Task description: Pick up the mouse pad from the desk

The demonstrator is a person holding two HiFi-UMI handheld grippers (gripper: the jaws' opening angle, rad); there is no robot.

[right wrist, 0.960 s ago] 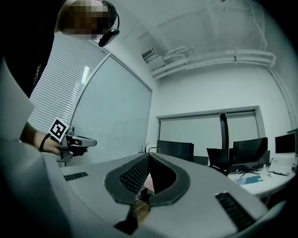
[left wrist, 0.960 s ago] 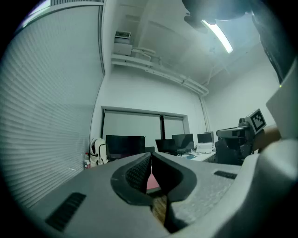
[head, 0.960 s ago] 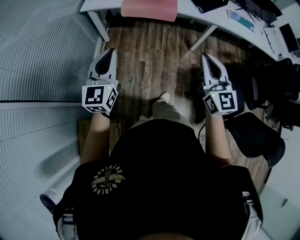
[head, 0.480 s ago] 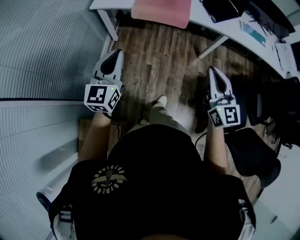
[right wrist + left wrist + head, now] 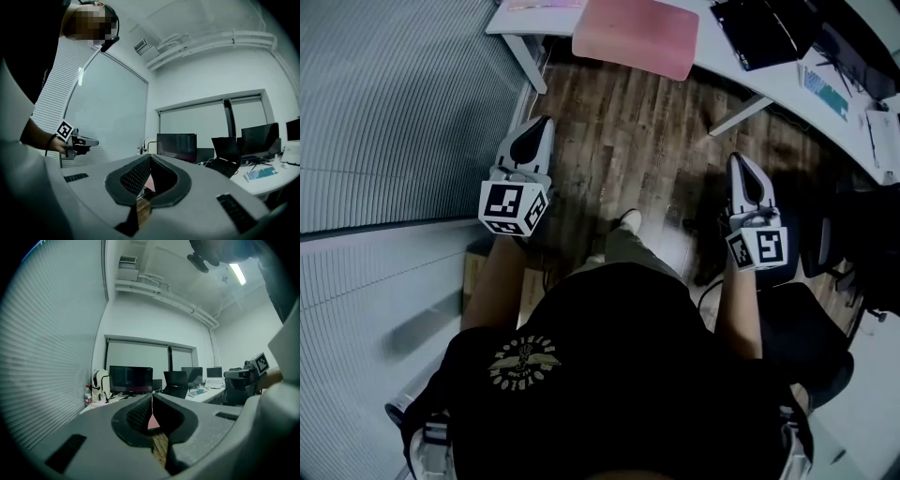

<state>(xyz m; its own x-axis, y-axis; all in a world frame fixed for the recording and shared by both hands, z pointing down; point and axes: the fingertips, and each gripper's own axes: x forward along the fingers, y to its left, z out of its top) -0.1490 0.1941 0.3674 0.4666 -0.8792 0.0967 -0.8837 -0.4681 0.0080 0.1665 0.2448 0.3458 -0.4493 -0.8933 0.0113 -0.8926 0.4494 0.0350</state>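
A pink mouse pad [image 5: 637, 36] lies on the white desk [image 5: 712, 58] at the top of the head view, overhanging the desk's front edge. My left gripper [image 5: 532, 139] is held over the wood floor, below and left of the pad, jaws shut with nothing between them. My right gripper [image 5: 744, 173] is level with it on the right, also shut and empty. In the left gripper view a sliver of the pink pad [image 5: 153, 422] shows through the closed jaws of the left gripper [image 5: 152, 405]. The right gripper view shows the pad [image 5: 148, 185] the same way, past the right gripper [image 5: 150, 166].
A laptop [image 5: 761, 30] and a keyboard [image 5: 825, 92] lie on the desk right of the pad. Monitors [image 5: 131, 378] stand at the desk's back. A black office chair [image 5: 802, 323] stands by my right arm. A ribbed blind wall [image 5: 394, 103] runs along the left.
The desk and pink pad have come further into the head view and nearer. Both grippers have kept their spacing, still shut.
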